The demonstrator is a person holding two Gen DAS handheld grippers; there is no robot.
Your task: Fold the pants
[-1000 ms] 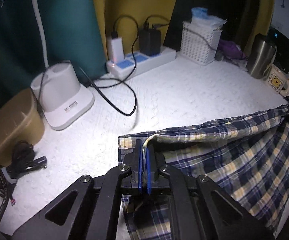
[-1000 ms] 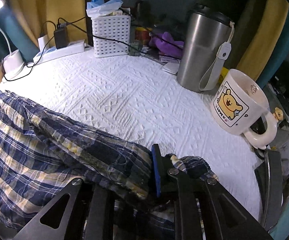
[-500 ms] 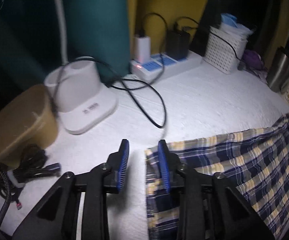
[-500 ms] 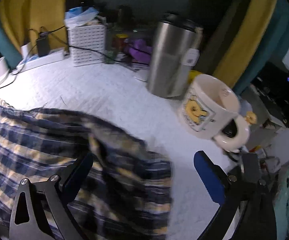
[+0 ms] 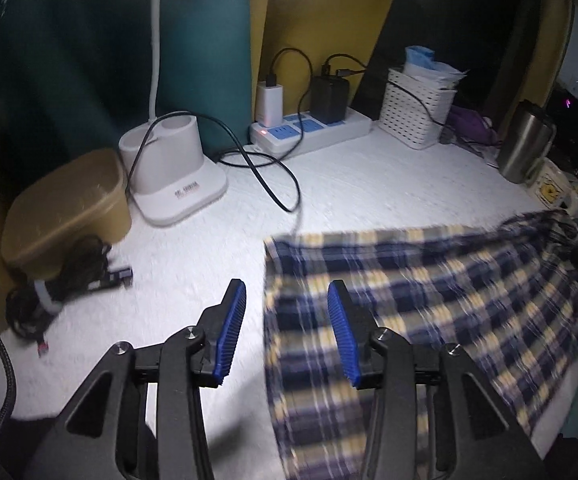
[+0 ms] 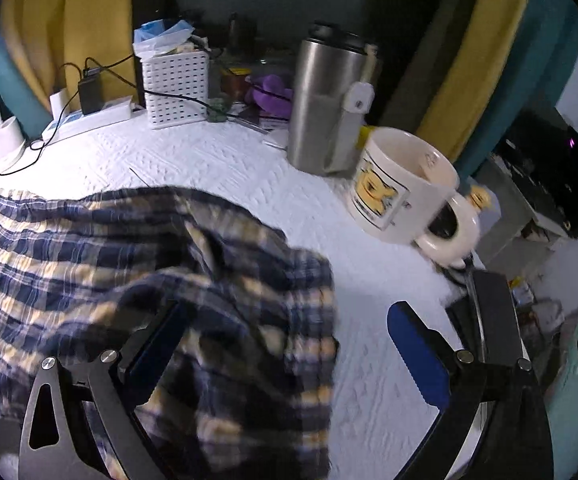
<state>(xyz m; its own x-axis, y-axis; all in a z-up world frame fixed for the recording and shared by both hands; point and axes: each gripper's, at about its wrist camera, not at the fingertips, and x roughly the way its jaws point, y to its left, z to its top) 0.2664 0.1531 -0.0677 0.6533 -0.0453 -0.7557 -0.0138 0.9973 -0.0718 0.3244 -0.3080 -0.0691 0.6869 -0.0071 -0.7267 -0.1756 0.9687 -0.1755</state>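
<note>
Your left gripper [image 5: 285, 334] is opening, its blue pads clear of the cloth: the pants' [image 5: 429, 300] left edge shows in the gap between them, but nothing is pinched. Your right gripper [image 6: 285, 352] stands wide, with a rumpled corner of the pants [image 6: 149, 264] lying loose below and between its jaws, free of both pads. So neither tool holds anything, and the pants lie on the white cover [image 5: 369, 184] toward its near side. They look doubled over at least once: the far edge runs fairly straight in the left view and the left end is squared off. The right end is still bunched and raised in folds, so I'd judge a fold just laid, with smoothing and probably another fold to come. The long axis runs left to right across the cover, roughly along its near edge, the tidy end pointing left toward the lamp base [image 5: 173, 168] and the bunched end right toward the mug [image 6: 405, 188].
</note>
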